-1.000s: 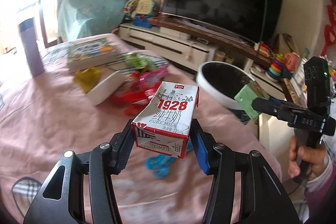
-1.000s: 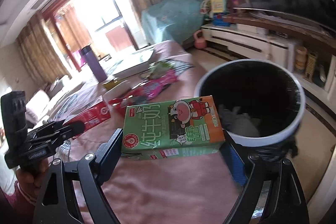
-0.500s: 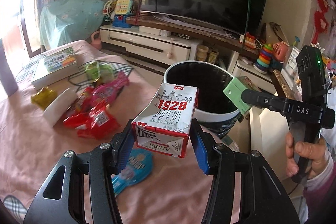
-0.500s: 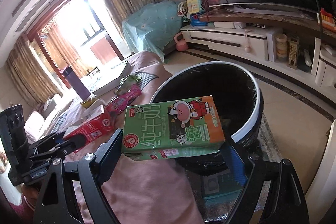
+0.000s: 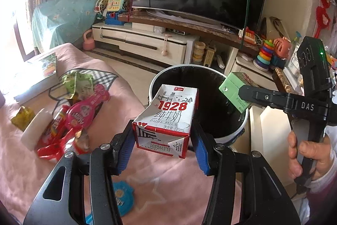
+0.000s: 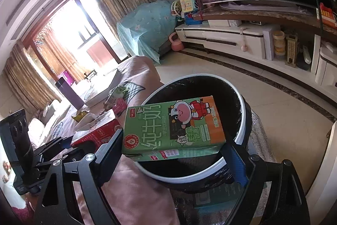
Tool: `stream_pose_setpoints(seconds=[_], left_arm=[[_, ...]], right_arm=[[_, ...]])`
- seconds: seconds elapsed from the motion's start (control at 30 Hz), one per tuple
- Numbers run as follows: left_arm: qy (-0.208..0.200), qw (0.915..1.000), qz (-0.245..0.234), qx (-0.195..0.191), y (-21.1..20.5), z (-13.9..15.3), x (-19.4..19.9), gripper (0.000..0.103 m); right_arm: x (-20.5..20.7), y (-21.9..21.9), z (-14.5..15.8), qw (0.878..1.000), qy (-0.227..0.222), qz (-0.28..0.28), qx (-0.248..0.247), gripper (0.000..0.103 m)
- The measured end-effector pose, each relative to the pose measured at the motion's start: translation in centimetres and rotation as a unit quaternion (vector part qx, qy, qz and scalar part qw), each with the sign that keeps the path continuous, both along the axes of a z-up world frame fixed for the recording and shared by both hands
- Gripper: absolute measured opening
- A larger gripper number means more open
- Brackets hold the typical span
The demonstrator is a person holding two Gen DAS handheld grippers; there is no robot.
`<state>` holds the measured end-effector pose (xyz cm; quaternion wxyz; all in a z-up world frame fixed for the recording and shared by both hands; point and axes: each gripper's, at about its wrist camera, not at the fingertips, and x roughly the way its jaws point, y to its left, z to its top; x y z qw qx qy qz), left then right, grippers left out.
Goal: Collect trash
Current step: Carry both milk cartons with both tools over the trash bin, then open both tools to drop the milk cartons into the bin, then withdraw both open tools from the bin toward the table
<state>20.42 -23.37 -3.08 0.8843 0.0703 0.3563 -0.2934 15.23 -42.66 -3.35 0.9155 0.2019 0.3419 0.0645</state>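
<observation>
Two milk cartons (image 5: 166, 119) (image 6: 172, 128) gripped over bin (image 6: 242, 125).

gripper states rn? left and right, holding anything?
Left gripper: closed on the white milk carton, near the bin.
Right gripper: closed on the green milk carton, over the bin's opening.

White-red "1928" milk carton (image 5: 166, 117): dented, held off the pink cover, near rim of bin. Green cartoon-cow milk carton (image 6: 172, 128): lying lengthwise, held over the bin mouth. Trash bin (image 6: 242, 111): round, white rim, black liner, right of the pink cover.
</observation>
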Motion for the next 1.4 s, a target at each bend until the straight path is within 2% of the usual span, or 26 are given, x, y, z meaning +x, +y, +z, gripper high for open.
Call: stream_pose_setpoints(seconds=[0.63, 0.7, 0.73, 0.77, 0.83, 1.13, 1.4], left_arm=[[0.023, 0.9996, -0.014, 0.012, -3.5, -1.3, 2.7, 0.049], [0.034, 0.9993, -0.012, 0.011, -3.4, -1.5, 3.0, 0.052], [0.036, 0.9992, -0.013, 0.009, -3.4, -1.6, 3.0, 0.058], [0.037, 0.9992, -0.011, 0.007, -3.1, -1.5, 3.1, 0.066], [0.033, 0.9994, -0.004, 0.000, -2.7, -1.4, 2.9, 0.070], [0.031, 0.9992, 0.012, -0.021, 0.5, -0.5, 0.9, 0.078], [0.051, 0.9973, 0.047, -0.023, 6.3, -2.1, -2.4, 0.080]], right_arm=[[2.4, -1.7, -1.1, 1.000, 0.026, 0.000, 0.006, 0.089], [2.7, -1.8, -1.3, 0.999, 0.033, -0.002, 0.009, 0.090], [2.8, -1.9, -1.5, 0.999, 0.037, -0.005, 0.013, 0.090], [2.8, -2.1, -1.5, 0.999, 0.040, -0.007, 0.017, 0.090], [2.7, -2.3, -1.5, 0.999, 0.038, -0.012, 0.025, 0.090], [1.0, -1.1, -0.5, 0.999, 0.018, -0.017, 0.033, 0.091], [-1.7, 3.0, -0.7, 0.999, 0.010, -0.009, 0.045, 0.094]])
